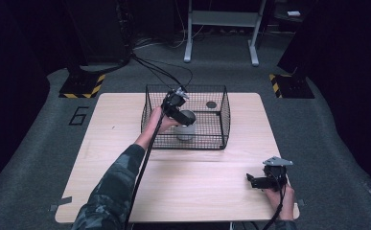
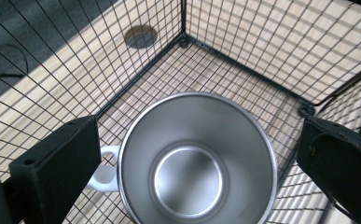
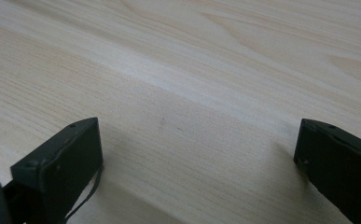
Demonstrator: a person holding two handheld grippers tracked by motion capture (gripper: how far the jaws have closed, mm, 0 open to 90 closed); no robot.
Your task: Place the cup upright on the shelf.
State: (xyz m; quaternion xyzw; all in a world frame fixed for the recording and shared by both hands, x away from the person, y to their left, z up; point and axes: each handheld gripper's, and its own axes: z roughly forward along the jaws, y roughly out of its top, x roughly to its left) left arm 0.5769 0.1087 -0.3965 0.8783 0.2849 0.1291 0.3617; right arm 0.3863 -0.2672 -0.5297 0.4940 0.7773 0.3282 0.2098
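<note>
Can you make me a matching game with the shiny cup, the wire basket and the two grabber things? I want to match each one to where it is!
Things:
1. shiny steel cup with a white handle
2. black wire basket
3. left gripper
4. right gripper

Places:
A. low over the bare pale wooden table, near its front right corner
B. standing upright inside the basket
C. over the cup, jaws open on either side of its rim
D. on the far half of the table

Pairs: 1-B, 2-D, 3-C, 4-A
</note>
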